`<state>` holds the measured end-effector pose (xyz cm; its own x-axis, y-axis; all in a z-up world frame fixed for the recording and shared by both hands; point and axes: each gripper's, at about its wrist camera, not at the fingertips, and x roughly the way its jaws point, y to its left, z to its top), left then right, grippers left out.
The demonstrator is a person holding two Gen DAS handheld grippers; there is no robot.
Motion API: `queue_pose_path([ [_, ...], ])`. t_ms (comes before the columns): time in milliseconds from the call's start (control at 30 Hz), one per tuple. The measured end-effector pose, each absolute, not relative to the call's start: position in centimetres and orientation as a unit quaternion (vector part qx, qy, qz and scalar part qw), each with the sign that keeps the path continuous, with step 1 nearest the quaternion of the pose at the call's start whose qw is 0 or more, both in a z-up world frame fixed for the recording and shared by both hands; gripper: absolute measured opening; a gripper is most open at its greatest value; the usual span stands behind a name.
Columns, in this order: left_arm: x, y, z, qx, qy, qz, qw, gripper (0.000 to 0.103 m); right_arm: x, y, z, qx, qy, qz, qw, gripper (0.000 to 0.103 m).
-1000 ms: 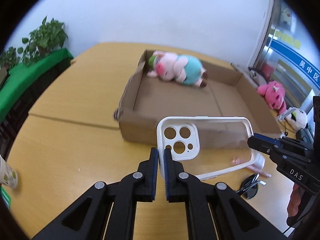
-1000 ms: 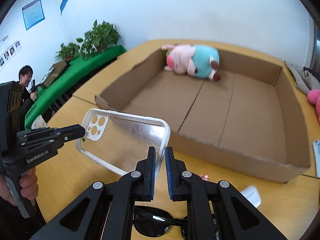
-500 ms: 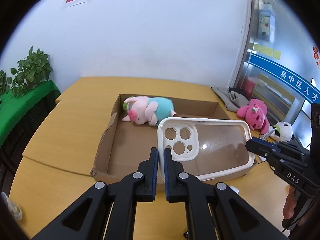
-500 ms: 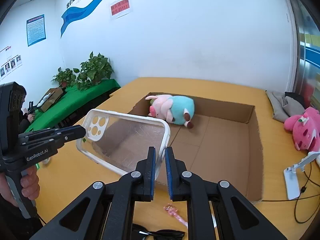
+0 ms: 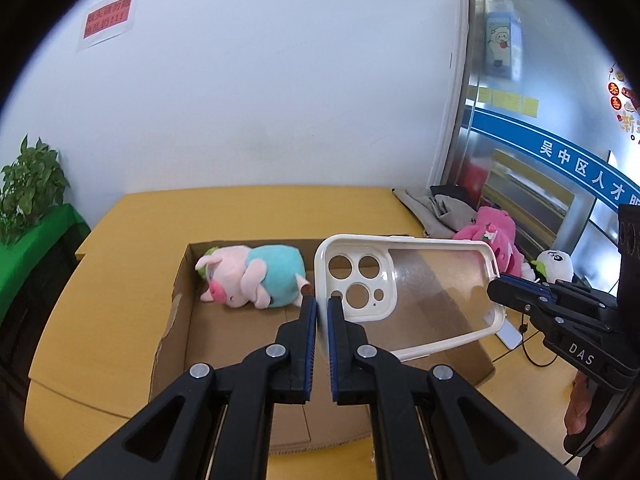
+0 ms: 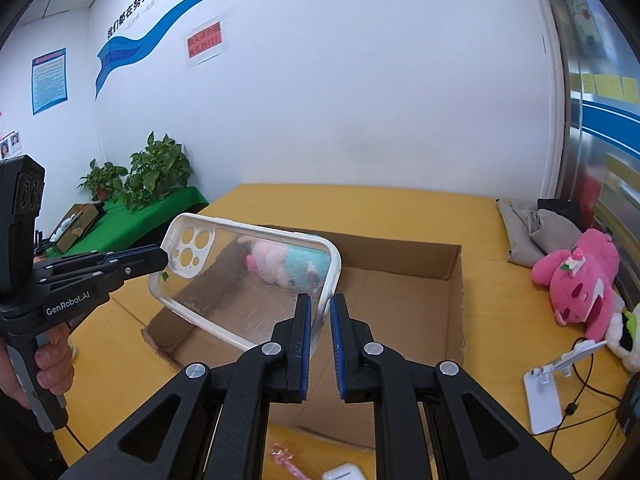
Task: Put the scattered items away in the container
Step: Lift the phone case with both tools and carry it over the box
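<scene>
a: yellow table (image 5: 132, 240) bears cardboard box (image 5: 176, 320). jaws?
b: left gripper (image 5: 322, 304) and right gripper (image 6: 320, 308) both clamp phone case (image 5: 432, 292), held between them, above the box.

Left wrist view: looks forward and down along its own fingers (image 5: 322, 308), from close above the near edge of the cardboard box (image 5: 176, 344), toward the white wall.
Right wrist view: same manner, from the box's (image 6: 456, 292) near right side.
Shared: box, phone case (image 5: 440, 300) (image 6: 256, 280), plush pig (image 5: 248, 280), table (image 6: 500, 320), each other's gripper.
</scene>
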<state>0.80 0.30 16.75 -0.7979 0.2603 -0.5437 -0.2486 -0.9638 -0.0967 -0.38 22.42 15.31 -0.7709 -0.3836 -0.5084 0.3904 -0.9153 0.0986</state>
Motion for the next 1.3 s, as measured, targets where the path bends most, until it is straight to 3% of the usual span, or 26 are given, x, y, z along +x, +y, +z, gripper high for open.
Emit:
queue_pose_path([
  [567, -11.6, 3.1, 16.0, -0.336, -0.009, 0.933, 0.13, 0.005, -13.7, 24.3, 16.6, 0.303, 0.02, -0.934, 0.191, 0.009],
  [933, -20.9, 5.2, 10.0, -0.422, -0.019, 0.898, 0.122, 0.005, -23.4, 26.7, 9.8, 0.395, -0.034, -0.899, 0.187, 0.009],
  [1300, -26.3, 8.8, 3.2, -0.503, 0.032, 0.86, 0.086, 0.005, -29.7, 27.5, 1.7, 0.504, -0.035, -0.853, 0.13, 0.008],
])
